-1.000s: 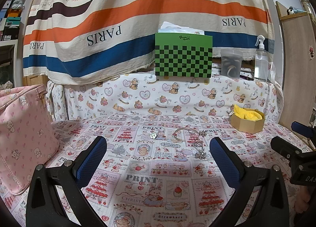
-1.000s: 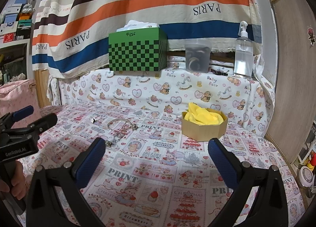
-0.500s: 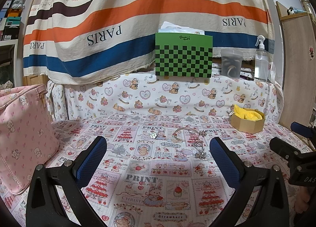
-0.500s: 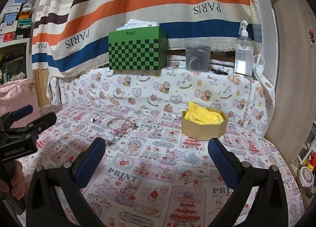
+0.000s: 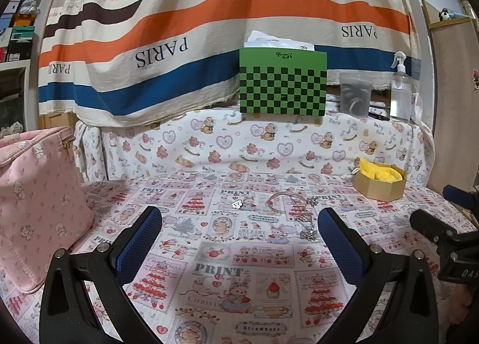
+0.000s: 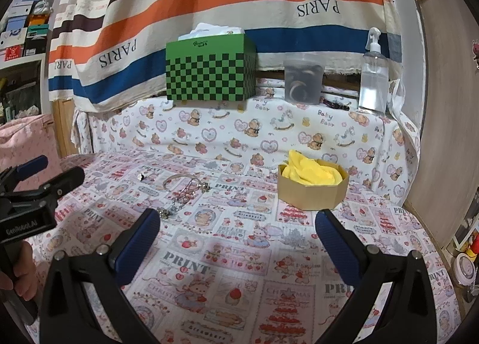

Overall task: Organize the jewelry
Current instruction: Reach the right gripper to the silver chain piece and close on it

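Left tongs agape, jewelry just beyond, untouched

Striped drape behind; wooden panel beside.

Two grippers are in play: the left gripper and the right gripper, each with two blue-padded fingers spread wide. Ahead of the left gripper lie what look like three pieces of jewelry, though the tangle is hard to separate: one silver bangle, one small flower charm and one chain with charms. Ahead of the right gripper stands one octagonal cardboard box. Beyond it are one green checkered tissue box, one clear container and one spray bottle. One pink bag sits left of the left gripper.
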The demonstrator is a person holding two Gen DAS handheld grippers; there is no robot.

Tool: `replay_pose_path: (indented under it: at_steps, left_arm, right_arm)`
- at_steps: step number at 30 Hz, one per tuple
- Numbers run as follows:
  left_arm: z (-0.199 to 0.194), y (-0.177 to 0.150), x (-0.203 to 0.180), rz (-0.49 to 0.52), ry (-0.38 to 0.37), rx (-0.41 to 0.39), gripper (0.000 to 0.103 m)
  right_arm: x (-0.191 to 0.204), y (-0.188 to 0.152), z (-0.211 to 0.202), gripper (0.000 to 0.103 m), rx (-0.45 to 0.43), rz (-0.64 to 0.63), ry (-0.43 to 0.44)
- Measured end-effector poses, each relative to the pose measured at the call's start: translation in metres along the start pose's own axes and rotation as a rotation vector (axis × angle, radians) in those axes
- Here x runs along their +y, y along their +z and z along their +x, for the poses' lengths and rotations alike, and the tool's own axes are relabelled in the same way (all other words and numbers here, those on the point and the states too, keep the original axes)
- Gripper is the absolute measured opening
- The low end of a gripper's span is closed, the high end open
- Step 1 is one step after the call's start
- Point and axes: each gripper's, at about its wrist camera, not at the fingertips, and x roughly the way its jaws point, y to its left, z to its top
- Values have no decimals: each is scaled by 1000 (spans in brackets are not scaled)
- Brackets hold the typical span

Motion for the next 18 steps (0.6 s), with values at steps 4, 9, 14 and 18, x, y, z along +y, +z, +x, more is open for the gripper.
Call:
replay_pose_path:
  at_steps: [4,9,14,18]
  left_arm:
    - [-1,15,-1,40,12,18,103]
    - [6,70,13,-16,-29,32,103]
    - [52,109,14,-32,-51,119,103]
    - [101,116,14,-48,-31,208,96]
  right_arm:
    - [0,16,-11,103,-52,-30,-63]
    - [-1,58,-24,103,-110,-40,-123]
    - [-10,93,-6,103,-134,-3,-133]
    - [-17,105,31,103,-48,43,-88]
